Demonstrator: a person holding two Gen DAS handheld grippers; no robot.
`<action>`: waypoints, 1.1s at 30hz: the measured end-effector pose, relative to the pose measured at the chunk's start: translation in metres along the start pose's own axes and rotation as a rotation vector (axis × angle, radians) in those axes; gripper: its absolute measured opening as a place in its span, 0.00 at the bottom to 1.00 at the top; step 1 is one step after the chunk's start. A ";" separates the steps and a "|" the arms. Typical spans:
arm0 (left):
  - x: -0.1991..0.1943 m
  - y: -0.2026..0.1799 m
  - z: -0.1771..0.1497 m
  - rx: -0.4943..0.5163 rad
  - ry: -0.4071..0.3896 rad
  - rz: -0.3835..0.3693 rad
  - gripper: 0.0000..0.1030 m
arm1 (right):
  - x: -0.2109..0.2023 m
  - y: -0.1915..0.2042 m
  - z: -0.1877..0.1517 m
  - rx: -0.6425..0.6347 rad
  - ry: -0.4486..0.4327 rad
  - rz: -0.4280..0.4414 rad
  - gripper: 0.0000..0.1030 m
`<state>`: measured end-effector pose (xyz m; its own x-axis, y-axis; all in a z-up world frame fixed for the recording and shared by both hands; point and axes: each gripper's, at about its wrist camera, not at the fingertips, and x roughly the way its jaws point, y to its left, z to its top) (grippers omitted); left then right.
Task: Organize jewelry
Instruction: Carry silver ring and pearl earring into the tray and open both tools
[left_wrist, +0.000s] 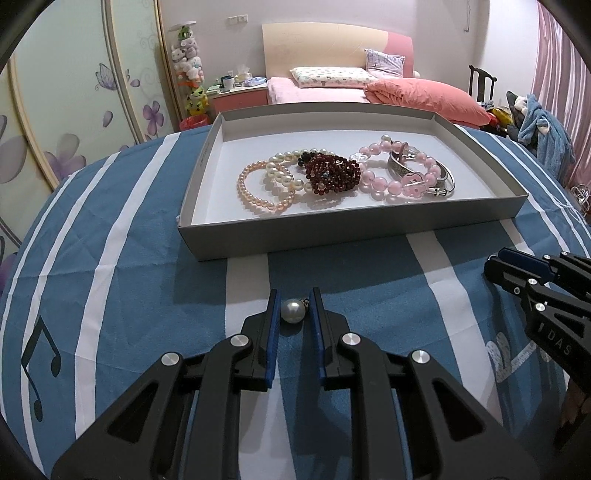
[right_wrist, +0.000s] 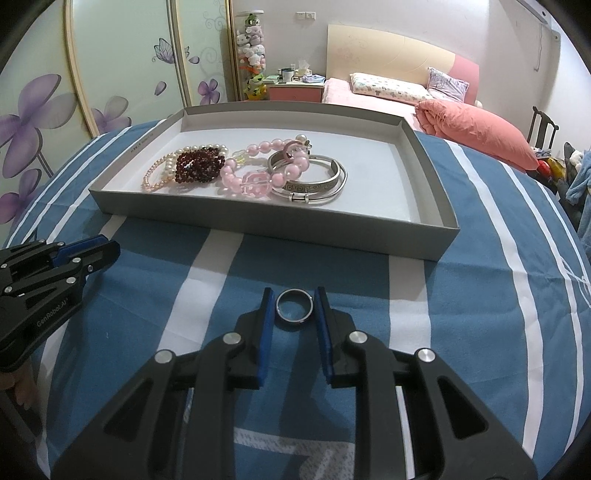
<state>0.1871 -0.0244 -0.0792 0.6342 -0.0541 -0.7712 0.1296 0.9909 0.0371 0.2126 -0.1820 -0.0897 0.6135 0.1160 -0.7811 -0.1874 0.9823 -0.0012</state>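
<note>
Jewelry: left gripper (left_wrist: 293, 308) is pinching small round white pearl earring (left_wrist: 293, 311), slippery; right gripper (right_wrist: 294, 305) is clamping rigid silver metal ring (right_wrist: 294, 304) across its rim.

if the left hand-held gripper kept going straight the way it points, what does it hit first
Probably the blue striped tablecloth just beyond the white pearl earring in the left hand-held gripper; further along, the grey cardboard tray's near wall. Depth is unclear.

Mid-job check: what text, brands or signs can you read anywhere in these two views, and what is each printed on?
"GenRobot.AI": side of the left gripper, right wrist view.
"DAS": side of the right gripper, left wrist view; possibly cut off.
Small print on the gray tray left wall: too small to read.
Musical note sign: printed on the striped cloth.
</note>
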 end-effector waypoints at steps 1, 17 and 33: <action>0.000 0.000 0.000 0.000 0.000 -0.001 0.16 | 0.000 0.000 0.000 0.000 0.000 0.000 0.22; -0.007 0.007 -0.006 -0.041 -0.003 -0.015 0.16 | -0.006 -0.003 -0.008 0.042 0.004 0.012 0.21; -0.046 0.008 0.000 -0.074 -0.164 -0.042 0.15 | -0.062 0.004 0.006 0.094 -0.234 0.023 0.21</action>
<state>0.1589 -0.0137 -0.0438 0.7462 -0.1092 -0.6567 0.1063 0.9933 -0.0444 0.1782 -0.1839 -0.0375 0.7726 0.1590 -0.6147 -0.1383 0.9870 0.0816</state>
